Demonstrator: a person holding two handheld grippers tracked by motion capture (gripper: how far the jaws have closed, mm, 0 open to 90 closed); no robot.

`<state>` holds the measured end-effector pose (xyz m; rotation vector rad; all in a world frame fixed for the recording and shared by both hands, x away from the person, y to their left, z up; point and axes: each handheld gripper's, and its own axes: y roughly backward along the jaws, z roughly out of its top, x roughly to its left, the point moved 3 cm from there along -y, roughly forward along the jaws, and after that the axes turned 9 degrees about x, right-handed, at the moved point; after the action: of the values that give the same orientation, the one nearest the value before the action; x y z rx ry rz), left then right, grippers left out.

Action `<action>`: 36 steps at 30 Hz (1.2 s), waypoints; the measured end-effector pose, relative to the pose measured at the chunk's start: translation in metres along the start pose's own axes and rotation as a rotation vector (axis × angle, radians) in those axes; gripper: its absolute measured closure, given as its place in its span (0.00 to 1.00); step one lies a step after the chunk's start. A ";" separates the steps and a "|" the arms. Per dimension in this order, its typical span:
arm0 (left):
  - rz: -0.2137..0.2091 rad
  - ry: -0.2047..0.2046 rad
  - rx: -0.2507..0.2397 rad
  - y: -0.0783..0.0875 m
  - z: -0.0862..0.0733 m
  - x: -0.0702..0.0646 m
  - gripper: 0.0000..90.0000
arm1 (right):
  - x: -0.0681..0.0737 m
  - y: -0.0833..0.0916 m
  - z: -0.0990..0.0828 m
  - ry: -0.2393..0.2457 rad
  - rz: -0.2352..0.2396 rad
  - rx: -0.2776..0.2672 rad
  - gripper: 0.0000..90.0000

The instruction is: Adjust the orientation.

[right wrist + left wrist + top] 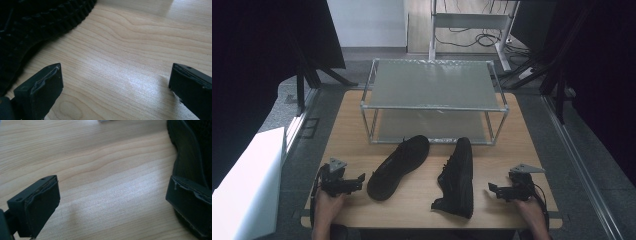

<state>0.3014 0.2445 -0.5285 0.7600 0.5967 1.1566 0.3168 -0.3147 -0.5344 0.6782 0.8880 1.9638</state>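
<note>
2 black shoes lie on a pale wooden table (422,210) with a fine, wavy grain. The left shoe (398,167) rests sole-down and slants from its rounded heel near the front edge up toward the rack; its upper looks matte and soft, with a dark opening at the top. The right shoe (457,177) is tipped onto its side, long and narrow in outline, with laces showing on the side facing the left shoe. In the right gripper view its sole (37,22) is a dense tread of small raised ribs and blocks, curved along the edge. In the left gripper view the left shoe (192,157) shows a smooth, rubbery side wall under a knitted-looking upper.

Behind the shoes stands a 2-tier rack (434,85) of thin, shiny metal tubes carrying 2 flat, frosted grey shelves, both bare.

The left gripper (357,181) sits at the table's front left, just beside the left shoe's heel, pointing toward it. Its jaws stand wide apart with bare wood between them, and the blocky black pads (40,205) have worn, slightly frayed facings. The right gripper (493,189) sits at the front right, near the right shoe's sole and apart from it, also spread wide with nothing between its pads (43,87). Each carries a grey 3-cornered plate on top.
</note>
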 end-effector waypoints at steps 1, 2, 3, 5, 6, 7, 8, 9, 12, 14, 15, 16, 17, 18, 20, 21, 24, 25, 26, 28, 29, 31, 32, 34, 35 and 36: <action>0.000 0.000 0.000 0.000 0.000 0.000 0.00 | 0.000 0.000 0.000 0.000 0.000 0.000 0.00; 0.003 0.001 0.001 0.000 0.000 0.000 0.00 | 0.000 0.001 0.000 -0.004 0.002 -0.002 0.00; 0.003 0.002 0.001 0.001 0.000 0.000 0.00 | 0.000 0.001 0.000 -0.004 0.002 -0.002 0.00; 0.000 0.001 0.002 0.001 -0.001 0.000 0.00 | 0.001 0.001 0.001 -0.003 0.001 -0.004 0.00; -0.004 0.001 0.002 0.001 0.000 0.000 0.00 | 0.001 0.000 0.001 -0.001 0.002 -0.002 0.00; -0.006 0.002 0.001 0.000 0.000 0.000 0.00 | 0.001 0.000 0.001 0.000 0.001 -0.003 0.00; -0.006 0.001 0.001 0.000 0.000 0.000 0.00 | 0.001 0.000 0.001 0.001 0.002 -0.002 0.00; -0.006 -0.001 0.003 0.000 0.000 0.000 0.00 | 0.001 0.000 0.001 0.003 0.002 -0.003 0.00; -0.001 0.001 0.013 -0.001 0.000 -0.001 0.00 | 0.001 0.000 0.001 0.000 0.002 -0.004 0.00; 0.007 0.001 0.027 -0.001 -0.001 -0.001 0.00 | 0.001 0.000 0.001 0.000 0.002 -0.004 0.00; 0.011 0.001 0.030 -0.001 -0.001 0.000 0.00 | 0.001 0.000 0.001 0.001 0.002 -0.004 0.00; 0.011 0.001 0.030 -0.001 -0.001 0.000 0.00 | 0.001 0.000 0.001 0.000 0.002 -0.003 0.00; 0.015 -0.002 0.037 -0.001 -0.001 0.000 0.00 | 0.001 0.000 0.001 0.002 0.003 -0.001 0.00; 0.020 -0.008 0.047 -0.002 -0.001 0.000 0.00 | 0.002 0.000 0.001 0.002 0.003 0.000 0.00; 0.023 -0.009 0.052 -0.002 -0.001 0.000 0.00 | 0.002 -0.001 0.001 0.003 0.003 0.002 0.00; 0.026 -0.009 0.056 -0.002 -0.001 0.000 0.00 | 0.002 -0.001 0.001 0.004 0.003 0.004 0.00; 0.026 -0.008 0.065 -0.003 -0.001 0.000 0.00 | 0.002 -0.002 0.000 0.007 0.005 0.007 0.00; 0.026 -0.008 0.067 -0.003 -0.001 0.000 0.00 | 0.002 -0.002 0.000 0.009 0.006 0.011 0.01; 0.026 -0.008 0.070 -0.004 -0.001 0.000 0.00 | 0.002 -0.002 0.000 0.008 0.006 0.012 0.01; 0.024 -0.016 0.079 -0.006 -0.001 -0.001 0.00 | 0.002 -0.002 0.000 0.008 0.007 0.013 0.01; 0.024 -0.016 0.079 -0.006 -0.001 -0.001 0.00 | 0.002 -0.002 0.000 0.008 0.007 0.013 0.01; 0.026 -0.027 0.088 -0.007 -0.001 -0.002 0.00 | 0.002 -0.002 0.000 0.007 0.009 0.016 0.01; 0.026 -0.037 0.096 -0.008 -0.001 -0.003 0.00 | 0.003 -0.003 0.000 0.011 0.009 0.017 0.01; 0.027 -0.055 0.106 -0.009 -0.001 -0.005 0.00 | 0.003 -0.003 0.000 0.009 0.011 0.016 0.01; 0.021 -0.065 0.109 -0.010 -0.001 -0.007 0.00 | 0.003 -0.003 0.000 0.009 0.011 0.016 0.01; 0.009 -0.083 0.112 -0.011 -0.001 -0.011 0.00 | 0.003 -0.003 0.000 0.009 0.010 0.015 0.02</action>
<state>0.3038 0.2321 -0.5373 0.9028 0.5933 1.1009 0.3172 -0.3114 -0.5359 0.6840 0.9080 1.9724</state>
